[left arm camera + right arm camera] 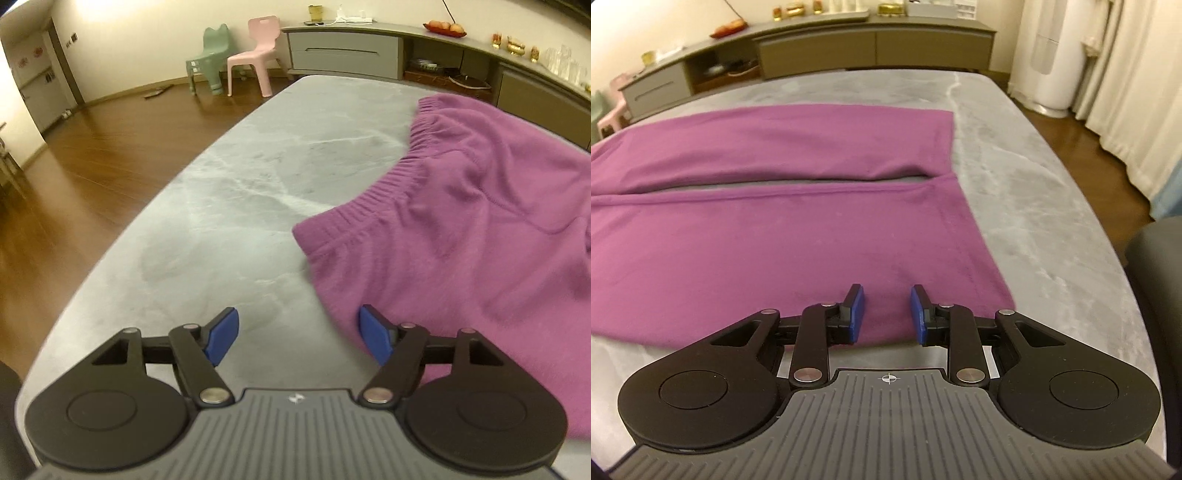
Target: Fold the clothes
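A pair of purple trousers [461,229] lies flat on a grey marbled table [229,206]. The left wrist view shows their ribbed elastic waistband [373,210] running diagonally. My left gripper [299,336] hovers wide open at the waistband's near corner, its right pad [375,336] over the cloth edge and its left pad over bare table. In the right wrist view both trouser legs [768,236] lie side by side, hems to the right. My right gripper [887,314] stands narrowly open above the near leg's edge, nothing pinched between its blue pads.
Wooden floor drops off beyond the table's left edge [122,236]. A pink chair [255,55] and a green chair [207,55] stand by the far wall. A long grey sideboard [820,48] runs behind the table. White curtains [1137,92] hang on the right.
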### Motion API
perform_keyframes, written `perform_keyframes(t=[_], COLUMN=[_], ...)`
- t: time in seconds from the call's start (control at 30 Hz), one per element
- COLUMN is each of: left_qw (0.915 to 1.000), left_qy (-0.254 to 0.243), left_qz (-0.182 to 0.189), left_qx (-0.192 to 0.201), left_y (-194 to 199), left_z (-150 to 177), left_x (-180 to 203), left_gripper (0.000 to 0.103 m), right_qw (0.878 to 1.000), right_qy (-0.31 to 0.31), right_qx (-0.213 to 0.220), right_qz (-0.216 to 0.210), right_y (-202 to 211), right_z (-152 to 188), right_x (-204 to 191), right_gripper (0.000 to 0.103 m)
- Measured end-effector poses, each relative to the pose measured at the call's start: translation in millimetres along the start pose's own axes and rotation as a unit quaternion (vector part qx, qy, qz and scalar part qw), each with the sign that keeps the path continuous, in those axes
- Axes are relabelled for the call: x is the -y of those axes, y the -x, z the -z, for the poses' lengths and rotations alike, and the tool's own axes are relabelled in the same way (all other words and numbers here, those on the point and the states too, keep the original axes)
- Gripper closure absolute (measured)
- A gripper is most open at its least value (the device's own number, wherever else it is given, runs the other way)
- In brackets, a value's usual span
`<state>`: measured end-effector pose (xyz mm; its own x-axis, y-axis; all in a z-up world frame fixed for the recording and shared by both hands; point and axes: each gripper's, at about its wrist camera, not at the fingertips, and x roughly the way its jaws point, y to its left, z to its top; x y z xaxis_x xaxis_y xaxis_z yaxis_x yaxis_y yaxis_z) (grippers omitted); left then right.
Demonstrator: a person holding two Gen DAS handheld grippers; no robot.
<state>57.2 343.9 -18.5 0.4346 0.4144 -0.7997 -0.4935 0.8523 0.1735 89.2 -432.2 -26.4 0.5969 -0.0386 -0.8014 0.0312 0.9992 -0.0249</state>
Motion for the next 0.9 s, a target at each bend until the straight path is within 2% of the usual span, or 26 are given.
perform_keyframes(t=[0.1, 0.17, 0.2, 0.27, 0.33, 0.43, 0.57, 0.6, 0.67, 0.83, 0.9], left_qw=[0.9997, 0.9992, 0.999, 0.9974, 0.9952, 0.9952, 0.9932, 0.9935, 0.9951, 0.9977, 0.999], left_qy=[-0.015, -0.02, -0.018, -0.001, 0.011, 0.014, 0.046, 0.045, 0.032, 0.03, 0.028], left_qz=[-0.02, -0.034, -0.036, -0.018, 0.025, 0.073, 0.104, 0.102, 0.089, 0.056, 0.027], left_qx=[-0.004, 0.001, 0.019, 0.07, 0.094, 0.063, 0.021, 0.022, 0.027, 0.023, 0.022], left_y=[6.0, 11.6, 18.4, 36.4, 41.2, 17.9, -19.8, -23.5, -23.2, -16.8, -10.4], left_z=[0.8, -3.8, -7.8, -16.9, -25.7, -37.3, -44.4, -44.0, -39.7, -29.4, -25.0], left_x=[2.0, 5.6, 8.6, 13.5, 20.9, 41.9, 45.9, 44.1, 43.3, 39.7, 38.8], left_gripper=[0.03, 0.044, 0.047, 0.048, 0.044, 0.045, 0.044, 0.043, 0.034, 0.032, 0.031], right_qw=[1.0, 1.0, 1.0, 0.999, 0.999, 0.999, 0.999, 0.999, 1.0, 1.0, 0.999], right_qy=[0.013, 0.019, 0.021, 0.018, 0.001, -0.01, -0.005, -0.002, 0.004, -0.018, -0.02], right_qx=[-0.013, -0.009, -0.005, 0.025, 0.045, 0.041, 0.026, 0.022, 0.021, 0.02, 0.022], right_qz=[-0.004, -0.002, 0.002, -0.009, -0.024, -0.033, -0.032, -0.029, -0.019, 0.009, 0.011], right_y=[6.9, 16.4, 21.7, 35.0, 38.3, 25.1, 0.0, -6.1, -10.3, -12.1, -12.9], right_z=[3.8, 4.8, 5.1, 3.6, 0.7, -4.7, -10.6, -10.5, -10.8, -14.0, -14.7], right_x=[-3.5, -4.2, -4.4, -5.8, -5.6, -9.7, -13.3, -11.7, -5.0, 13.5, 16.3], right_gripper=[0.07, 0.067, 0.067, 0.067, 0.065, 0.065, 0.065, 0.064, 0.064, 0.062, 0.062])
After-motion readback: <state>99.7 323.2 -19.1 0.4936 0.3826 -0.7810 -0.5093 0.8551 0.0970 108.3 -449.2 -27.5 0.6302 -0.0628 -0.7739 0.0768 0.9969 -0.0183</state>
